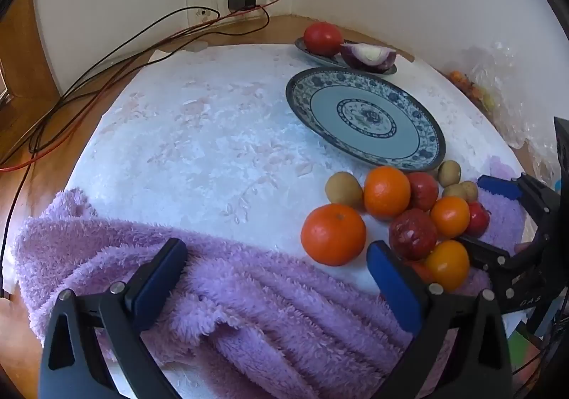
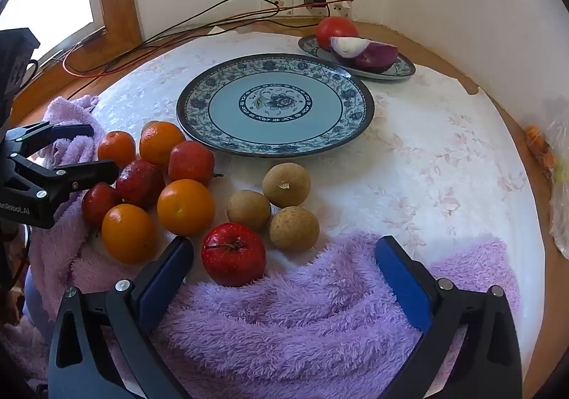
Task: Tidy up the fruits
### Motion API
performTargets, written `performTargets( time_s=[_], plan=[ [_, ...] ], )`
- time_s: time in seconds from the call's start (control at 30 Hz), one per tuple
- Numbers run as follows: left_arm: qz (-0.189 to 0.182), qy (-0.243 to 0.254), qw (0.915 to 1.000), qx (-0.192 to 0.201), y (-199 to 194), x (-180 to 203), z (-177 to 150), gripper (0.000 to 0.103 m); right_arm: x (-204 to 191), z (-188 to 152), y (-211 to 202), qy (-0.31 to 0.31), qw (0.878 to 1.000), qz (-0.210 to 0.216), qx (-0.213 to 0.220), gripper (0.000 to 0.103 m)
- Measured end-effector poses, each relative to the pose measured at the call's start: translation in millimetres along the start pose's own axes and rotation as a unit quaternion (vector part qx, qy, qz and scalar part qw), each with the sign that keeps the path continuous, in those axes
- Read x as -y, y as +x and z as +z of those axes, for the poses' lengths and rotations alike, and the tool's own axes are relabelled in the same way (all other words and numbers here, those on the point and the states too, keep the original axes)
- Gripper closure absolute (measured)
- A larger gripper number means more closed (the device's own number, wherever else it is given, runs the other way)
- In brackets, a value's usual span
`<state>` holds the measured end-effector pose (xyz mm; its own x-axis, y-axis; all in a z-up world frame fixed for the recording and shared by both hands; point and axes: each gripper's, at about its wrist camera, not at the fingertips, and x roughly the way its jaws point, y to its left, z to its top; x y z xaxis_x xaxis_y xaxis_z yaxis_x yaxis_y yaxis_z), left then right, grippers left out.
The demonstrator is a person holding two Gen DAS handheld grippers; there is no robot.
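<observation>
A pile of fruit lies on the white cloth in front of a large empty blue patterned plate (image 2: 274, 103): several oranges (image 2: 185, 206), several small red apples (image 2: 233, 255) and three brown round fruits (image 2: 286, 184). The plate (image 1: 366, 117) and the fruit, with an orange (image 1: 333, 234) nearest, also show in the left wrist view. My left gripper (image 1: 277, 274) is open and empty over the purple towel (image 1: 227, 292), left of the pile. My right gripper (image 2: 284, 274) is open and empty over the towel (image 2: 302, 320), with a red apple just ahead of its left finger.
A small plate (image 2: 402, 69) at the back holds a tomato (image 2: 336, 29) and a cut red onion (image 2: 366, 52). Cables (image 1: 106, 61) run from the wall sockets across the wooden tabletop. A plastic bag (image 2: 560, 185) lies at the right edge.
</observation>
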<state>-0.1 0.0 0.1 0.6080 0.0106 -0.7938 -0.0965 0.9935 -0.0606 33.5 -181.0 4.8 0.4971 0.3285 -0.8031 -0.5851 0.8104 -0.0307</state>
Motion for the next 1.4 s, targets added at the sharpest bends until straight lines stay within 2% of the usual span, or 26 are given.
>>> performTargets(
  time_s=[0.2, 0.4, 0.5, 0.67, 1.4],
  plan=[
    [-0.010, 0.004, 0.9998, -0.019, -1, -1, 7, 0.000, 2, -3, -2, 0.014, 1.000, -0.003, -0.005, 0.000],
    [-0.007, 0.005, 1.0000, 0.001, -6, -1, -3, 0.000, 8, -5, 4, 0.014, 1.000, -0.005, -0.009, 0.000],
    [-0.002, 0.004, 1.0000, -0.008, -3, 3, -2, 0.000, 5, -7, 3, 0.018, 1.000, -0.011, 0.002, 0.000],
    [-0.005, 0.007, 1.0000, 0.001, -4, 4, -3, 0.000, 10, -11, 2, 0.024, 0.999, -0.017, 0.017, 0.000],
    [-0.004, 0.009, 0.9999, 0.004, -4, 2, -1, 0.000, 7, -8, 2, 0.028, 0.999, -0.020, 0.006, 0.000]
  ],
)
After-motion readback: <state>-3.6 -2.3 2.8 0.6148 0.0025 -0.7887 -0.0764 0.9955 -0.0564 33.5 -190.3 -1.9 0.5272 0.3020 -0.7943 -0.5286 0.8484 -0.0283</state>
